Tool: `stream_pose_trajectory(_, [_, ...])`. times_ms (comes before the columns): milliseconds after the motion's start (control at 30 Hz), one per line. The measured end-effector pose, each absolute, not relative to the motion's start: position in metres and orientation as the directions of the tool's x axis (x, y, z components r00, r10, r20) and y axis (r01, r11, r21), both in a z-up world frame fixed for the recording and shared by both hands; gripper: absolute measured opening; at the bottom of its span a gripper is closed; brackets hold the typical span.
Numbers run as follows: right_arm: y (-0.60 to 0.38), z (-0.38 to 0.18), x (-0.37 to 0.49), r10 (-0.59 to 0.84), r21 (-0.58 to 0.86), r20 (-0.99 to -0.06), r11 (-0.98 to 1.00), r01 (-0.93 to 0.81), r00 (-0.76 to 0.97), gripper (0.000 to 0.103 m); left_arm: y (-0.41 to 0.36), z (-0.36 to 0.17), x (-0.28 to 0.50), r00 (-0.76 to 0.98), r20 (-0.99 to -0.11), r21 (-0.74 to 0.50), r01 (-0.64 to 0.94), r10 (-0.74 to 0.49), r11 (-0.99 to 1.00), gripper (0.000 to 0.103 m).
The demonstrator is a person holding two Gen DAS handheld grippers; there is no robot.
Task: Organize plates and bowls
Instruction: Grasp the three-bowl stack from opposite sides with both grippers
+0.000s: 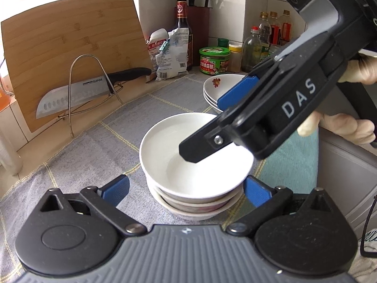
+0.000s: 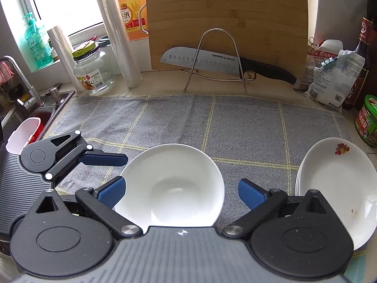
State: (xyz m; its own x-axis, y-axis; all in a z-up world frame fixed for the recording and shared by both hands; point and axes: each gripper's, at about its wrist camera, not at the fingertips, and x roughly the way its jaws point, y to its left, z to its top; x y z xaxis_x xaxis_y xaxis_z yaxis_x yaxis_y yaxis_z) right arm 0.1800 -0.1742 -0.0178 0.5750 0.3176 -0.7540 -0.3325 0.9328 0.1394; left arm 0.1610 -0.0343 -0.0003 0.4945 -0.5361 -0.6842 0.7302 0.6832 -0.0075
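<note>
A stack of white bowls (image 1: 195, 155) sits on the grey checked cloth; the right wrist view shows only its top bowl (image 2: 172, 186). My left gripper (image 1: 186, 192) is open, its blue pads either side of the stack's near part and not pressing on it. My right gripper (image 2: 181, 193) is open around the top bowl, with nothing gripped. Seen from the left wrist, the right gripper (image 1: 212, 122) comes in from the right, one finger over the bowl's inside. A stack of white plates (image 2: 337, 184) with a small flower print lies to the right, also seen as plates (image 1: 219, 85).
A bamboo cutting board (image 2: 226, 18) and a knife (image 2: 212, 63) on a wire rack stand at the back. Bottles (image 1: 266, 37), a green-lidded tub (image 1: 214, 61) and bags (image 1: 169, 52) crowd the back right. A sink (image 2: 28, 118), glass jar (image 2: 94, 70) and film rolls are at the left.
</note>
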Motion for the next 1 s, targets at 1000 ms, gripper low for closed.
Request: stream_pose_trajectory(1000, [-0.199, -0.098, 0.152, 0.199, -0.054, -0.831, 0.900, -0.433, 0.519, 0.103, -0.041, -0.063, 0.185, 0.403, -0.815, -0.001, 0.718, -0.416, 0.696, 0.103])
